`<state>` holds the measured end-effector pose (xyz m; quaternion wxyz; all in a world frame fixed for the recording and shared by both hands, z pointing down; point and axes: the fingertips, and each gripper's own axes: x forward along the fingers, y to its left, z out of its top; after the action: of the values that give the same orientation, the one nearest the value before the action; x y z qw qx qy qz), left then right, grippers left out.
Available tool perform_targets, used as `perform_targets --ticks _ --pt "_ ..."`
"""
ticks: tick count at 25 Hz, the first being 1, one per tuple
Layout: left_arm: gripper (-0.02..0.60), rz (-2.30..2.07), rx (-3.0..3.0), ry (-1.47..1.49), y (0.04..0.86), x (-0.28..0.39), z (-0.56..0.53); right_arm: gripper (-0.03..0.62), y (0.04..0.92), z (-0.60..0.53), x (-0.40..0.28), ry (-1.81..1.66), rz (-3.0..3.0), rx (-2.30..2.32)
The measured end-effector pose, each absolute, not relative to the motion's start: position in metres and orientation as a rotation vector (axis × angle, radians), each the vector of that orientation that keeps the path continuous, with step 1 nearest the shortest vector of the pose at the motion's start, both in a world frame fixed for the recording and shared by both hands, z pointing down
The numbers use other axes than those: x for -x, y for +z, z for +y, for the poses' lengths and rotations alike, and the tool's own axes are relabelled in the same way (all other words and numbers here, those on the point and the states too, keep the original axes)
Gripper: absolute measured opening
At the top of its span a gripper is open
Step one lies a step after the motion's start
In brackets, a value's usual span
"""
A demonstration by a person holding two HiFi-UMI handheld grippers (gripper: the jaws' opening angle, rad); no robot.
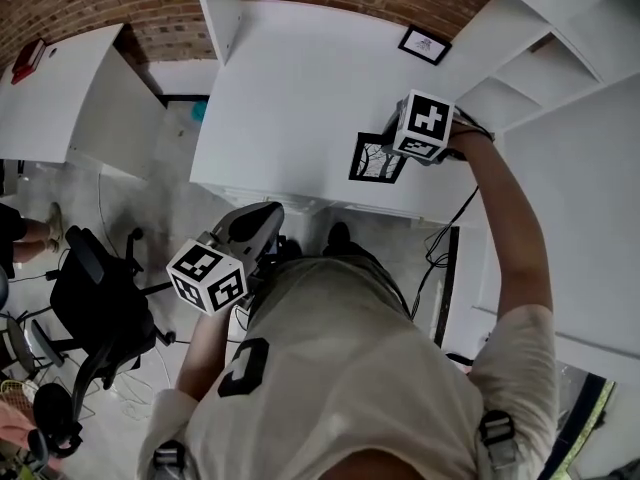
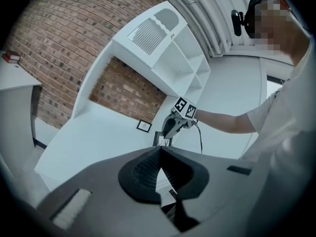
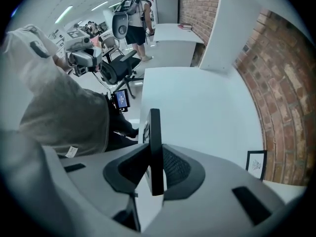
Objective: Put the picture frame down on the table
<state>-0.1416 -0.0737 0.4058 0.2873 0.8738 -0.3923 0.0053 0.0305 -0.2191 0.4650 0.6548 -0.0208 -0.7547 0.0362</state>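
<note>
A black picture frame (image 1: 375, 158) holding a tree print is held upright over the front right of the white table (image 1: 290, 98). My right gripper (image 1: 390, 140) is shut on its top edge. In the right gripper view the frame (image 3: 155, 142) runs edge-on between the pads of the right gripper (image 3: 156, 172). The left gripper view shows the frame (image 2: 163, 140) low by the tabletop; I cannot tell whether it touches. My left gripper (image 1: 262, 218) hangs below the table edge by the person's waist, its jaws (image 2: 159, 154) shut on nothing.
A second small frame (image 1: 424, 45) leans on the brick wall at the table's back right. White shelving (image 1: 540, 58) rises on the right. A black office chair (image 1: 100, 298) and another white desk (image 1: 60, 88) are to the left. A cable (image 1: 440, 248) hangs off the table's front right.
</note>
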Motion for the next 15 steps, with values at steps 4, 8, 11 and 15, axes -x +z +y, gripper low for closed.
perform_targets --ticks 4,8,11,15 --pt "-0.003 -1.048 -2.319 0.006 0.404 0.139 -0.071 0.067 0.472 -0.223 -0.028 0.148 -1.73 0.064" --pt "-0.003 -1.066 -2.302 0.001 0.404 0.139 -0.075 0.066 0.485 -0.242 -0.03 0.273 -1.788 0.053" --pt "-0.003 -1.105 -2.274 0.011 0.409 0.14 -0.08 0.064 0.501 -0.252 -0.036 0.344 -1.799 0.069" --pt "-0.003 -1.103 -2.236 -0.01 0.407 0.127 -0.091 0.063 0.515 -0.262 -0.041 0.394 -1.798 0.124"
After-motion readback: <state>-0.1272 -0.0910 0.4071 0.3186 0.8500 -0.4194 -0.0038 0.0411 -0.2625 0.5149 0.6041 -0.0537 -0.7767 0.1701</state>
